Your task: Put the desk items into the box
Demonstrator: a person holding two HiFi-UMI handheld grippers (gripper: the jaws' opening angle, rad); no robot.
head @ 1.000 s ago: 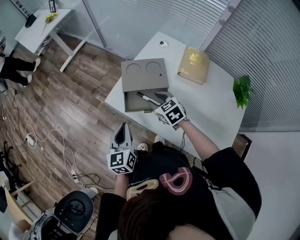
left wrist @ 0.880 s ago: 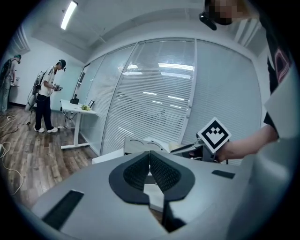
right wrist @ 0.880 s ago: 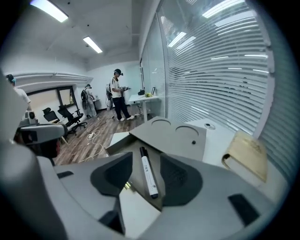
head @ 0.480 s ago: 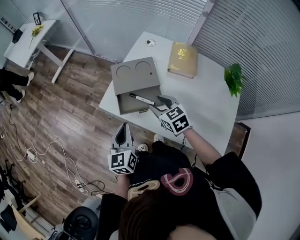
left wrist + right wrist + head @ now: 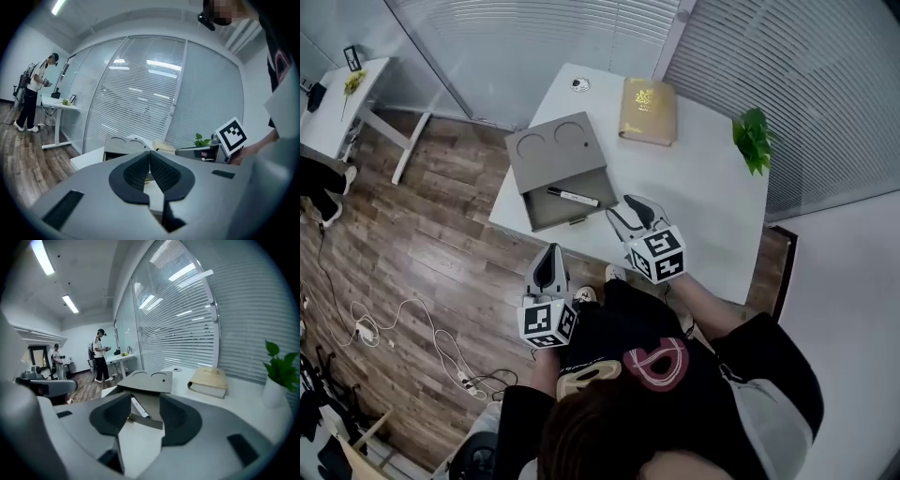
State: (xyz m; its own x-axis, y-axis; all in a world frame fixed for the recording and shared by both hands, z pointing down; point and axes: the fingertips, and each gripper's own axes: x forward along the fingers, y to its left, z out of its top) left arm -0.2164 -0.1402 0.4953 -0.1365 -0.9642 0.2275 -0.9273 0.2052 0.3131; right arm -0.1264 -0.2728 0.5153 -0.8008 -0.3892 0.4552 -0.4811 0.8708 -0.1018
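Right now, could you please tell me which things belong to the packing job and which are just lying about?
Job: flat grey box with an open compartment; black-capped white marker pen inside it; tan hardback book on the white desk.
Lying about, probably: green potted plant; loose cables on the wooden floor; white side table beyond.

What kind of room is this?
Probably an office: a white desk with a book and a small plant, glass walls with blinds, and another desk farther off on the wood floor.
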